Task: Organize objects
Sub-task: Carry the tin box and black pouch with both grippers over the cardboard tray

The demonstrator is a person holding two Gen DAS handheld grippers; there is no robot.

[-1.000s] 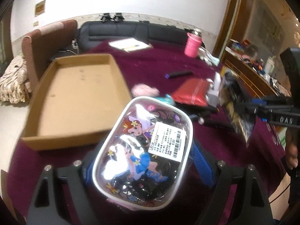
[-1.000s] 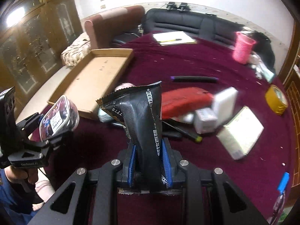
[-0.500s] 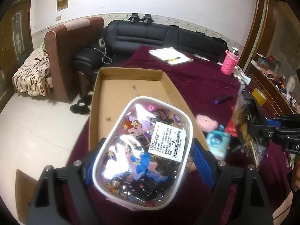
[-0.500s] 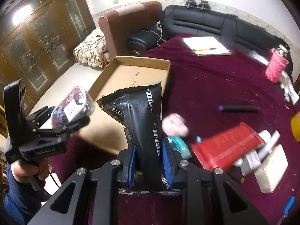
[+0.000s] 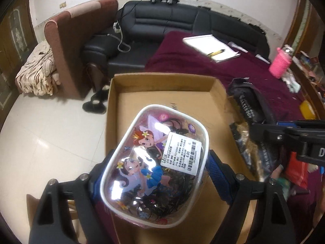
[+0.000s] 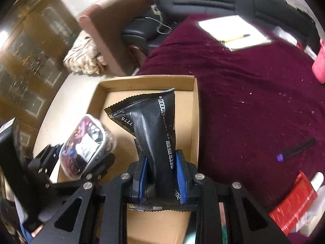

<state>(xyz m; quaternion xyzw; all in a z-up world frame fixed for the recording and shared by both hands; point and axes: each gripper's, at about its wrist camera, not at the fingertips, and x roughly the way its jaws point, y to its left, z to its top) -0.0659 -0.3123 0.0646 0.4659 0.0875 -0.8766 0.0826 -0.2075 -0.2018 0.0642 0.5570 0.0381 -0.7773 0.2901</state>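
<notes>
Both grippers have swung from over the cluttered tabletop to over the cardboard box (image 5: 162, 93) at the table's left edge. Left gripper (image 5: 154, 172) clamps a clear pouch (image 5: 154, 156) w/ cartoon print & barcode label, jaws wide, above box's near half. Right gripper (image 6: 160, 174) pinches a black foil packet (image 6: 154, 126) upright, jaws narrow, over box's right side. Maroon cloth (image 6: 243, 93) carries notepad (image 6: 233, 32) near the far edge, red packet (image 6: 294, 207) near front-right.

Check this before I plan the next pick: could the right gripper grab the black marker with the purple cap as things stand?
Probably not yet. The right gripper is shut on the black foil packet over the cardboard box, so its fingers are occupied. The marker itself lies unobstructed on the maroon tablecloth.
</notes>
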